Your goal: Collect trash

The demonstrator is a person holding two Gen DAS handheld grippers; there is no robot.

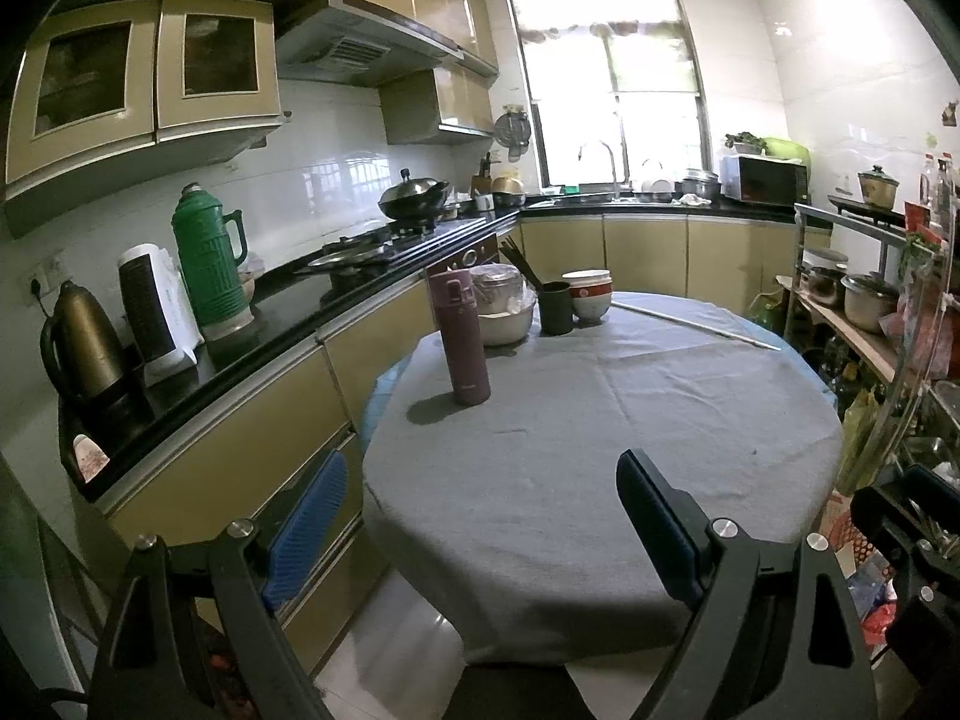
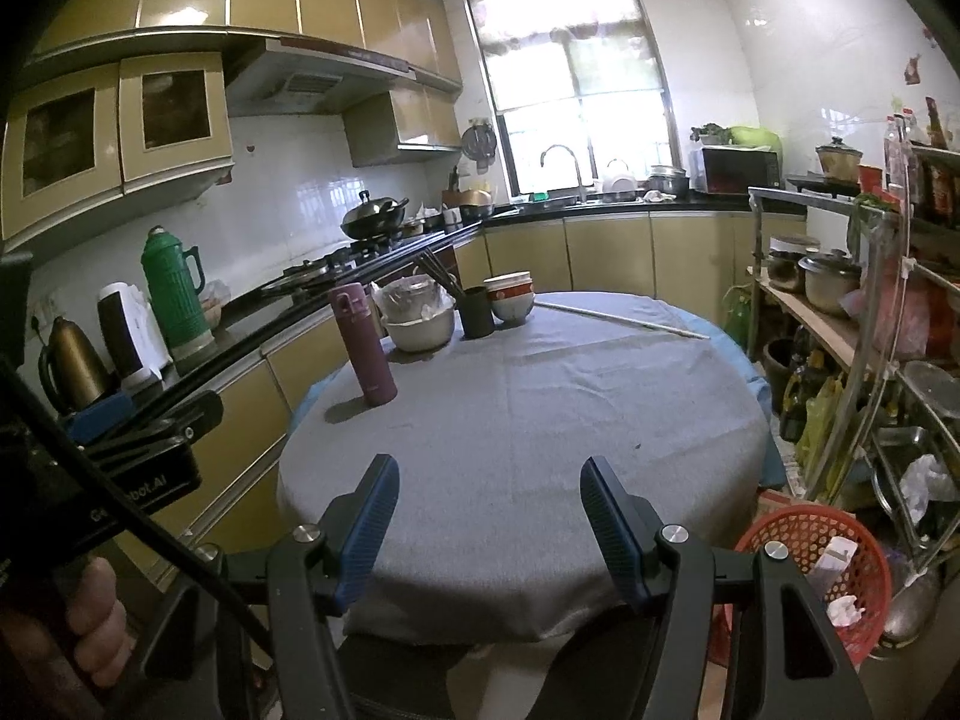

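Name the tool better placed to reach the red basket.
Right. The red basket sits close beside the right tool, to its right; the left tool stands on the opposite side.

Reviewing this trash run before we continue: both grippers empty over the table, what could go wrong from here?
1. The purple flask stands tall near the table's left edge; a sweep by the left gripper could topple it.
2. The red basket sits low beside the table, partly behind the right gripper; a drop might miss.
3. No obvious trash shows on the cloth; dishes may get grabbed instead.
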